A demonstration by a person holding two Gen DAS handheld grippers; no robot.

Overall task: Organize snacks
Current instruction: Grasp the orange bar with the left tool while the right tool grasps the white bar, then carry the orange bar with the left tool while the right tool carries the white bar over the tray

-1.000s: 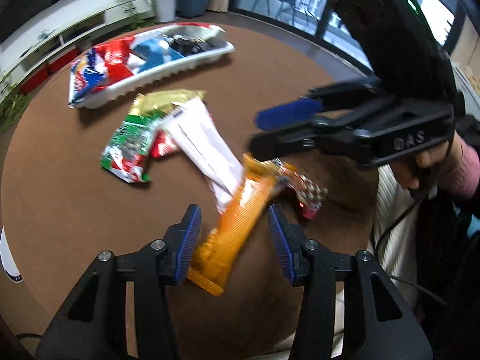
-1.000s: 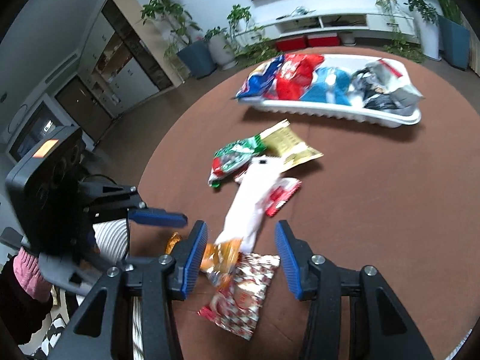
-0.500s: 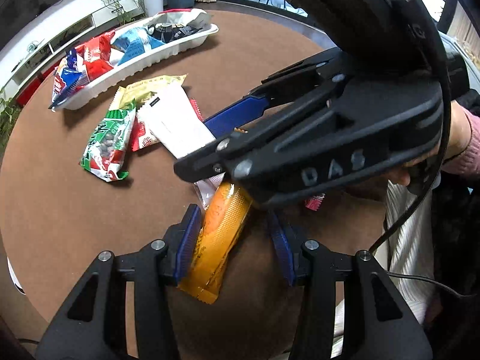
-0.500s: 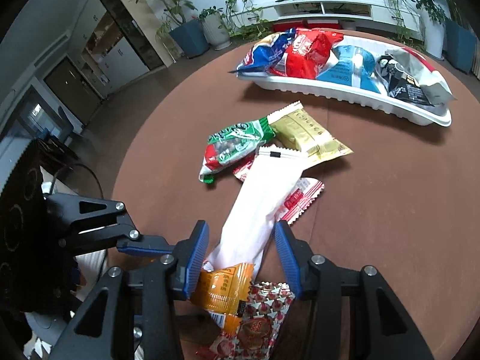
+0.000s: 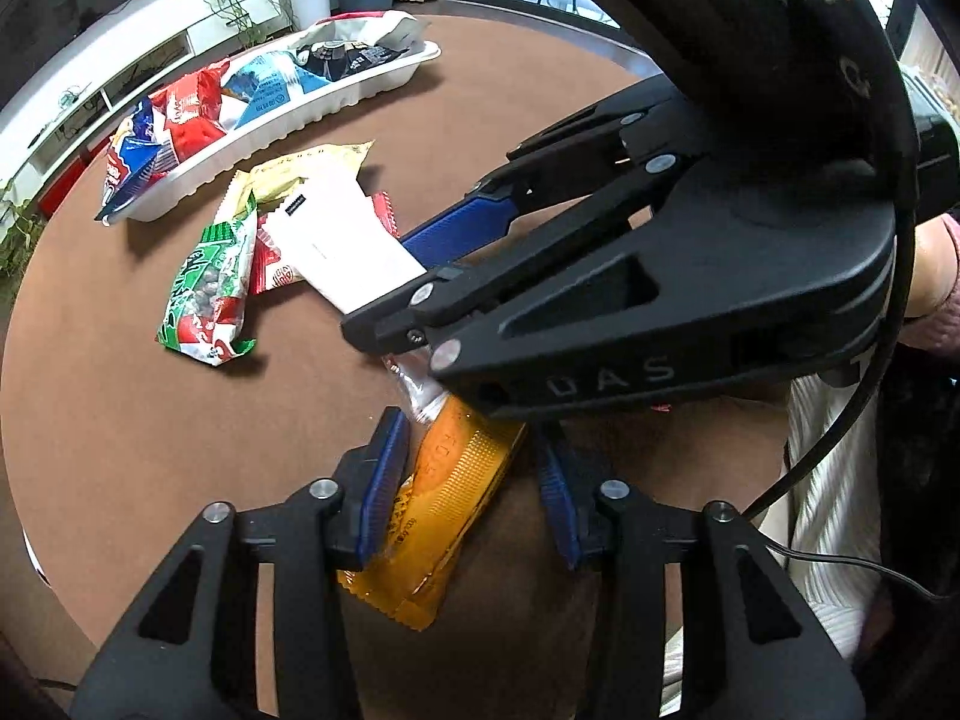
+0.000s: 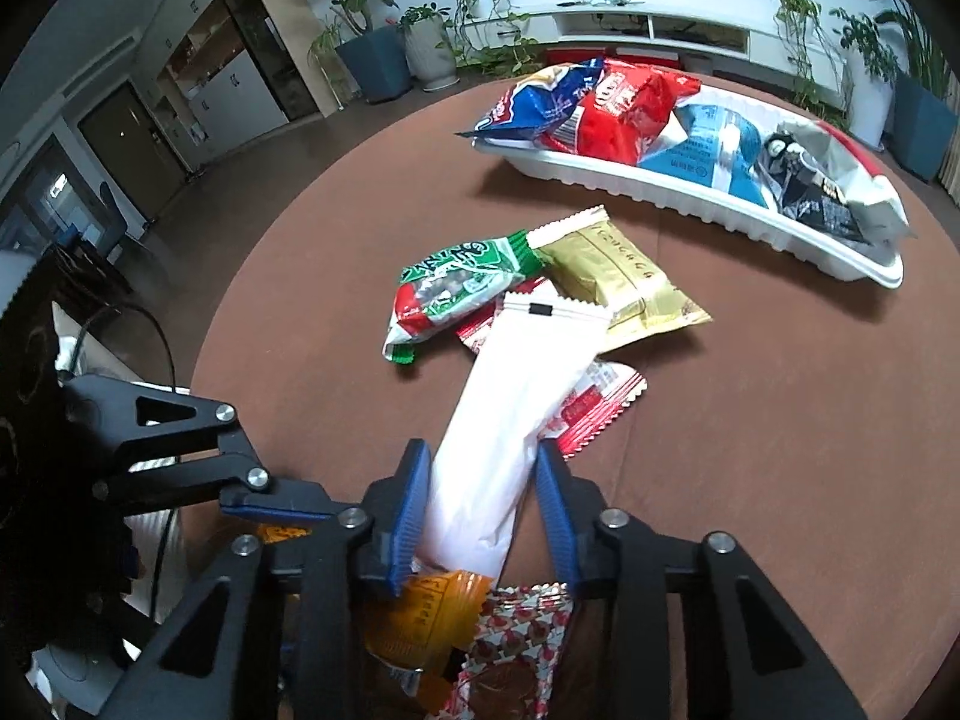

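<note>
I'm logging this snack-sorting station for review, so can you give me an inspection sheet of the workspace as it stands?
Surface: round brown table, bare at the near right.
Job's things: white tray already holding several bags; loose green packet, gold packet, white packet, orange packet and a red-patterned packet outside it.
Clutter: nothing seen.
Grippers: left claw has just been closing around the orange packet; right claw has just been closing around the white packet.
Cables: black cable trailing from the right claw's handle.
Surroundings: potted plants, low white shelf.
</note>
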